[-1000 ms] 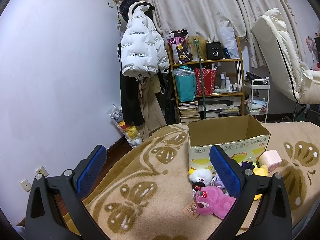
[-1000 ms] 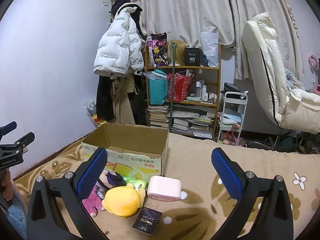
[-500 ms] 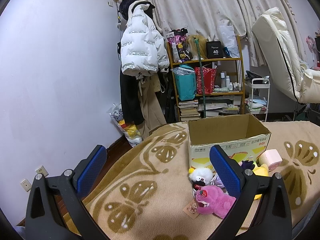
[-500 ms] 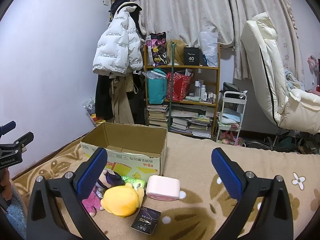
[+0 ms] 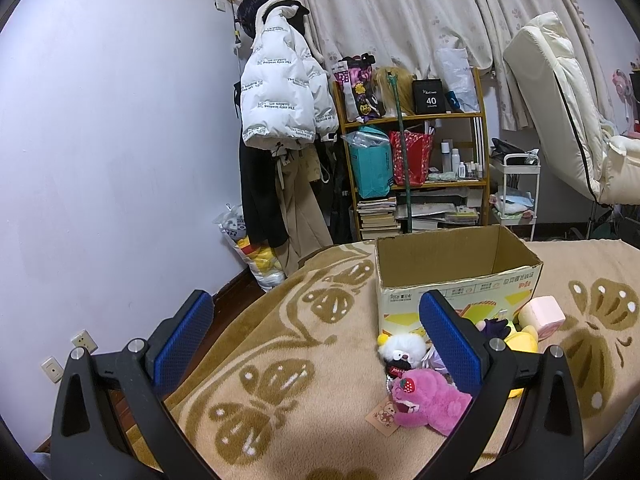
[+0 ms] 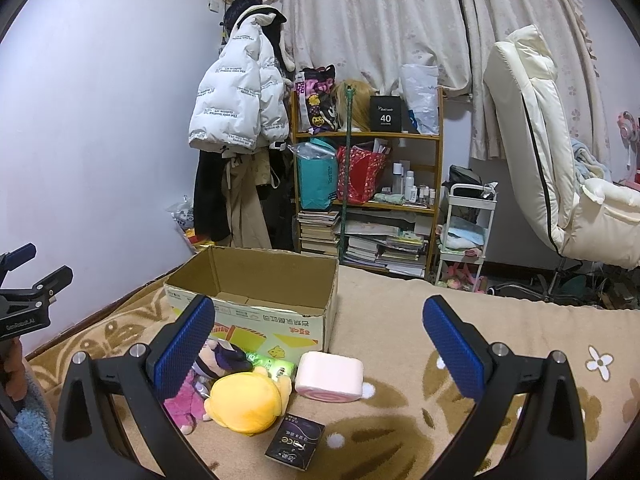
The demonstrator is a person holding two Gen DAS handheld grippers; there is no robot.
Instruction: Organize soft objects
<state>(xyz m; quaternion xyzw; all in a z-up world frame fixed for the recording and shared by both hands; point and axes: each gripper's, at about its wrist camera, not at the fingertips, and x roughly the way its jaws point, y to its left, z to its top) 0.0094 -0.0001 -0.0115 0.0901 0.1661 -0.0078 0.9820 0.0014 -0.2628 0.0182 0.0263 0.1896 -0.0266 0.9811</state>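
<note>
Hardly anything has shifted vs 1 s ago: both views sit almost as before, right cam nudged a bit so the cardboard box [image 6: 256, 300] reads slightly further left.

Left gripper [image 5: 316, 336]: fingers spread wide, nothing btwn them, hovering over the tan butterfly blanket [image 5: 280, 360]. Pink plush [image 5: 428, 404] lies just inboard of and below the right finger pad [image 5: 448, 340], partly hidden behind it. White plush [image 5: 402, 352] is just left of that same pad, inside the gap but nearer the right finger. Box [image 5: 452, 272] stands beyond the right fingertip, open top, upright.

Right gripper [image 6: 318, 340]: fingers also spread wide, empty. Yellow plush [image 6: 246, 402] lies in the gap, close to the left finger pad [image 6: 184, 348], lower down. Dark-haired doll [image 6: 222, 360] touches/overlaps the left pad's edge in view; pink plush [image 6: 184, 406] sits behind that finger. Pink-white soft block [image 6: 330, 376] is mid-gap, just right of the yellow plush. Small dark packet [image 6: 296, 442] lies flat below both. Left gripper [image 6: 24, 296] shows at far left edge, well apart from the toys.
</note>
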